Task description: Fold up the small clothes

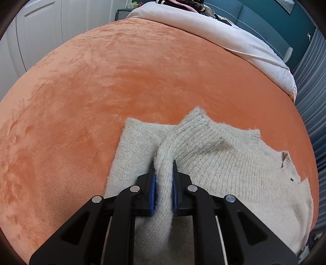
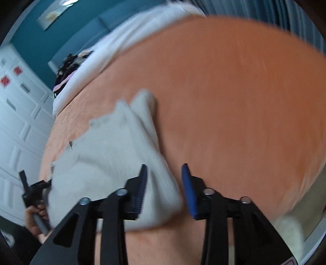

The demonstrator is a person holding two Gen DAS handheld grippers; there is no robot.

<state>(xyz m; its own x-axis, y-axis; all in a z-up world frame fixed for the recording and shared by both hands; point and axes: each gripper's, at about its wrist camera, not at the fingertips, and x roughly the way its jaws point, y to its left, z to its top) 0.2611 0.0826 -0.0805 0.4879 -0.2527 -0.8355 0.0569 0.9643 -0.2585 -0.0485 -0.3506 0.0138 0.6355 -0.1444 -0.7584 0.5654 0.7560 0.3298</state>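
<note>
Right, the cream knit sweater lies on the orange bedspread, filling the lower part of the left wrist view from about 6 o'clock out to 4 o'clock. Its ribbed neckline points up toward 12 o'clock, and a ridge of knit is bunched up along the middle. The left gripper has its jaws clamped tight on that raised ridge, blue pads pressing in from both sides, wool squeezed between them.

Over in the right wrist view, everything is motion-blurred. The right gripper has its jaws spread apart, and a corner of the sweater sits between them, against the left blue pad and clear of the right one. Whether that left pad is actually touching the knit, the blur won't let me say. The garment stretches from the jaws up toward 11 o'clock across the bedspread.

At 8 o'clock in that view, the other gripper shows at the sweater's far edge, with the person's hand wrapped around its handle.

Beyond the bedspread, a white duvet lies bunched at 1 o'clock in the left view, with dark clothes heaped at 12 o'clock.
</note>
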